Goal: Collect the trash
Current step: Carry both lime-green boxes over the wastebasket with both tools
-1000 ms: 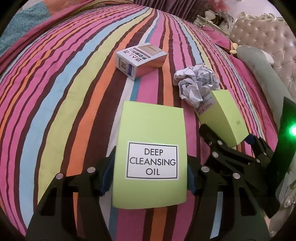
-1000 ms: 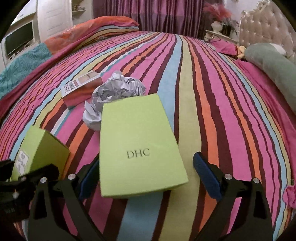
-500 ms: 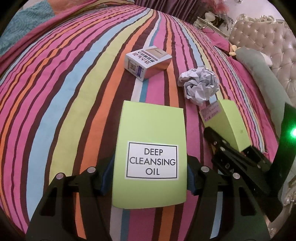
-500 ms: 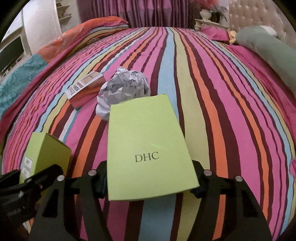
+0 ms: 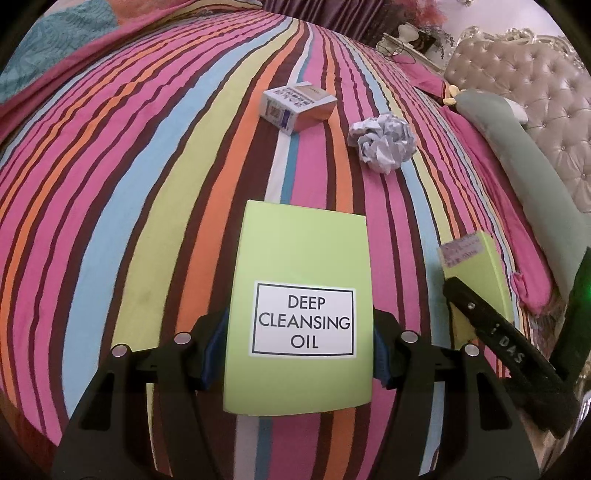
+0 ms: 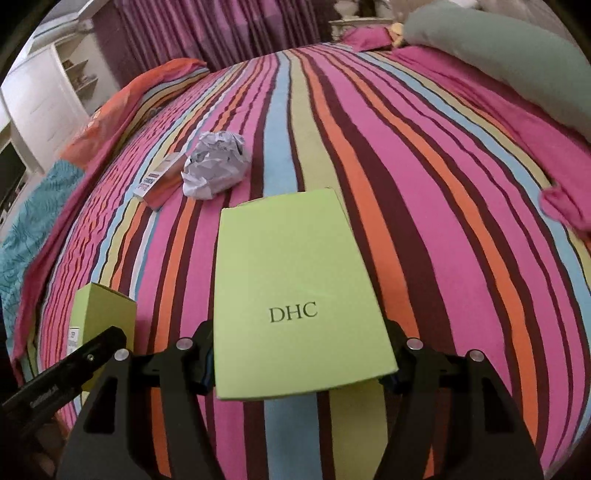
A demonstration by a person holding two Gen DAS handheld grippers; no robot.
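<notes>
In the left wrist view, the left gripper is pinching the green "DEEP CLEANSING OIL" box above the striped bedspread; a crumpled paper ball and small carton are lying beyond.

In the right wrist view, the right gripper, its jaws having just been closing, is clamping the green "DHC" box.

Striped bedspread, grey-green bolster by tufted headboard; purple curtains, white cabinet opp.

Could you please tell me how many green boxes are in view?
2: the "Deep Cleansing Oil" box is clamped in the left tool, and the "DHC" box is clamped in the right tool.
</notes>
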